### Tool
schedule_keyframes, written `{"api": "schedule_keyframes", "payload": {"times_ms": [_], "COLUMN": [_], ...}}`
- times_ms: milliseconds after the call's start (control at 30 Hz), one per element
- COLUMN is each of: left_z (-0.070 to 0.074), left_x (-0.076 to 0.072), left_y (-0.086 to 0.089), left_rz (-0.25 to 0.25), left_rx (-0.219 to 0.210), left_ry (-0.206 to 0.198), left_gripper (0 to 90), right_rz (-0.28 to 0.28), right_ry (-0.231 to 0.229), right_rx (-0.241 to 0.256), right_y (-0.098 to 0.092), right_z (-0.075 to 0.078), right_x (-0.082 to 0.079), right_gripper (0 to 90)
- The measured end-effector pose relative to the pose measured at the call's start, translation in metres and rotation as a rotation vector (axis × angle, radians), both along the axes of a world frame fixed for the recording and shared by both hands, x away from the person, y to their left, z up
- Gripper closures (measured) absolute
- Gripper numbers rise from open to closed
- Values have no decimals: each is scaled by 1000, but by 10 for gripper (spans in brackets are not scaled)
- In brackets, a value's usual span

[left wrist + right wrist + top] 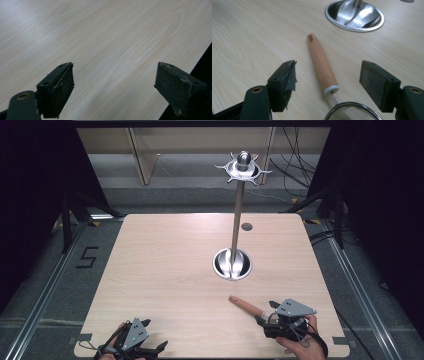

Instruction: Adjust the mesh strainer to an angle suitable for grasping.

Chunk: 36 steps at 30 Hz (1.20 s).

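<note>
— starting at the left, what's that hand doing?

— not much. the left tongs [159, 348] sit low at the near edge of the tabletop [165, 265], and in the left gripper view [113, 85] the jaws stand wide apart with bare wood grain between them. released, holding nothing.

— and in the middle?

— a tall steel stand [238, 215] rises from a round shiny base [232, 264], with a ring of little hooks [243, 168] at the top. all the hooks look free from here.

— then the right side is where the work is.

— yes. the right tongs [328, 86] are spread open around a small strainer [322, 62] lying flat on the tabletop, on the near side of the base. one jaw stands either side of the handle, neither touching it as far as i can see. in the high view the right tongs [261, 320] sit at the basket end, and the handle [246, 305] points away to the left, towards the base.

— so how far along would you say?

— barely begun, i'd judge. the strainer isn't gripped or lifted. if it's meant for a hook, the grasp, the lift and the hanging are all left.

— what's the strainer like?

— a smooth, round, pale wooden handle, slightly tapered, with a small dark slot near its far tip, a white collar [331, 89], then a thin wire neck into a fine mesh basket [352, 112] with a metal rim, cut off at the bottom of the right gripper view.
</note>
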<state>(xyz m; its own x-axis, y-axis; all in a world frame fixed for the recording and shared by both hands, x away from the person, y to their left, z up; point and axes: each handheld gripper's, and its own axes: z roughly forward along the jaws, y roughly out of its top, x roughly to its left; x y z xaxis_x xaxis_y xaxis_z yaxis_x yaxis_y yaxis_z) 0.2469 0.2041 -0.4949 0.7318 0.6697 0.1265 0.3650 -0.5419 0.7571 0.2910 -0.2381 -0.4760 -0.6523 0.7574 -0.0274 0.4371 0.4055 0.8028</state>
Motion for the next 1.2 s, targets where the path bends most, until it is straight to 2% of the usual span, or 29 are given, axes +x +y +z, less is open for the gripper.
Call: {"api": "schedule_keyframes", "payload": {"times_ms": [100,200,233,300,333,433,467,633,667,700,733,767,800,833,933,1000,1067,1100,1167,1200], "left_z": [0,0,0,-1,0,0,-1,-1,-1,-1,-1,-2,-2,-2,-1,-2,-1,-1,-1,-1], "left_x": [0,0,0,0,-1,-1,0,0,0,0,1,-1,0,0,1,0,0,1,1,1], "left_y": [0,1,0,0,0,0,0,0,0,0,1,-1,-1,-1,1,-1,0,2,1,1], "left_rz": [7,-1,12,-4,13,6,7,2,2,10,2,22,18,20,9,19,17,5,9,12], "left_rx": [-6,18,-1,1,-6,3,-3,8,8,-1,8,-21,-18,-20,11,-20,-6,17,8,2], "left_ry": [-4,-9,-7,-7,26,17,3,-5,-4,3,-1,13,11,14,7,15,11,2,1,3], "left_gripper": [148,148,148,148,148,148,148,148,148,148,148,148,148,148,148,148,148,148,148,148], "right_rz": [1,-1,0,-1,-1,5,6,13,20,23,21,34,27,30,36,40,49,59,59,68], "right_ry": [2,18,11,18,18,13,9,18,0,27,12,23,10,26,24,29,23,23,60,59], "right_rx": [2,4,0,4,2,-1,-4,-6,-11,-5,-14,-17,-22,-18,-27,-27,-43,-51,-51,-59], "right_y": [0,1,1,1,1,1,2,3,3,4,5,6,6,7,10,14,15,16,18,18], "right_z": [0,0,0,0,0,0,0,2,1,2,2,2,2,2,3,3,4,4,5,5], "right_x": [0,-1,-1,0,0,0,1,2,3,3,4,5,5,6,8,9,13,15,17,19], "right_gripper": [302,302,302,302,302,302,302,302,302,302,302,302,302,302,303,305,306,307,308,310]}}
